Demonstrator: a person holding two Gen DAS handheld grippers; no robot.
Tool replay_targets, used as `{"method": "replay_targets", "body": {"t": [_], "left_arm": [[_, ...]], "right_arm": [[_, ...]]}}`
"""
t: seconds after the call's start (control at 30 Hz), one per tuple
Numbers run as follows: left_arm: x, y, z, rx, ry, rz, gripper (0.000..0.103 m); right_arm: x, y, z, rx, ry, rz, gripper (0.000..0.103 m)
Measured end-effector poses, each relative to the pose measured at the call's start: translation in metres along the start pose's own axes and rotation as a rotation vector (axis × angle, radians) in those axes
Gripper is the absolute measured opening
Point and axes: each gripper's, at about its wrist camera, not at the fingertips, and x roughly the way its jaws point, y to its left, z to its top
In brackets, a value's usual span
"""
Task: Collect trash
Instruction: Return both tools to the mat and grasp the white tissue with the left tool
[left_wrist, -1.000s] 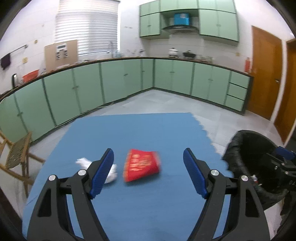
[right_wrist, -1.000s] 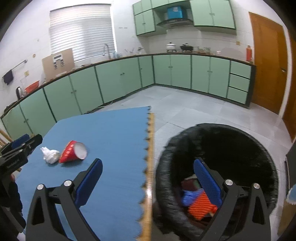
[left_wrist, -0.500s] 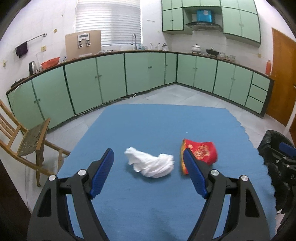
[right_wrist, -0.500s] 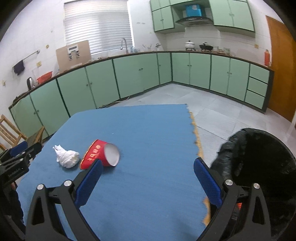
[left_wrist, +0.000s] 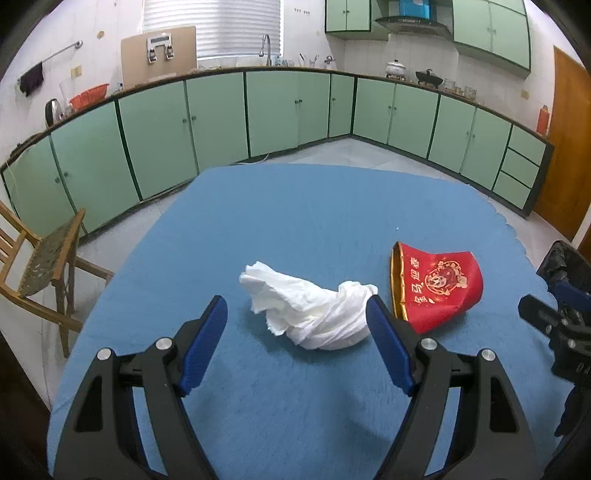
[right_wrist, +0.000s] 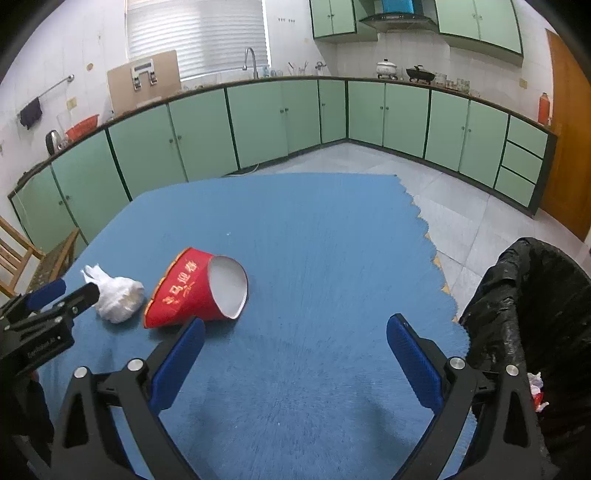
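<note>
A crumpled white tissue (left_wrist: 314, 314) lies on the blue mat (left_wrist: 295, 221), just ahead of my open left gripper (left_wrist: 297, 317) and between the lines of its blue fingers. To its right lies a red paper cup (left_wrist: 439, 286) on its side. In the right wrist view the same red cup (right_wrist: 195, 291) and tissue (right_wrist: 116, 297) sit left of my right gripper (right_wrist: 295, 336), which is open over bare mat. A bin lined with a black bag (right_wrist: 528, 314) stands off the mat's right edge, with trash inside.
Green kitchen cabinets (left_wrist: 221, 118) run along the far walls. A wooden chair (left_wrist: 40, 258) stands left of the mat. A wooden door (left_wrist: 565, 147) is at the right. Grey tiled floor (right_wrist: 461, 199) surrounds the mat.
Both grippers swung left and lowered toward the mat. The tissue came between the left gripper's fingers; the bin slid from the middle to the right edge of the right view.
</note>
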Motion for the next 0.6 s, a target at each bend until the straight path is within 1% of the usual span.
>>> {"method": "replay_targets", "body": {"t": [0.13,0.33,0.4,0.43,0.47,0.5,0.57,0.6], "left_arm": [[0.011,-0.003,0.001,0.005,0.018,-0.019,0.075],[0.035,-0.006,-0.002,0.015,0.09,-0.02,0.075],[0.04,-0.003,-0.002,0.005,0.111,-0.043,0.064],[0.041,-0.002,-0.002,0.003,0.113,-0.059,0.054],[0.039,-0.003,-0.001,0.008,0.107,-0.067,0.048],[0.039,-0.002,-0.002,0.011,0.103,-0.069,0.045],[0.036,0.0,-0.002,0.009,0.09,-0.079,0.032],[0.035,0.002,-0.002,0.001,0.085,-0.087,0.031]], "right_arm": [[0.008,0.002,-0.001,-0.007,0.01,-0.003,0.097],[0.012,0.007,-0.003,-0.022,0.015,-0.003,0.097],[0.013,0.007,-0.001,-0.026,0.015,-0.005,0.097],[0.014,0.008,-0.001,-0.023,0.015,-0.005,0.097],[0.013,0.009,-0.001,-0.021,0.014,-0.004,0.097],[0.013,0.01,-0.001,-0.019,0.013,-0.002,0.097],[0.013,0.013,0.0,-0.025,0.012,0.004,0.097],[0.012,0.016,0.0,-0.031,0.01,0.005,0.097]]}}
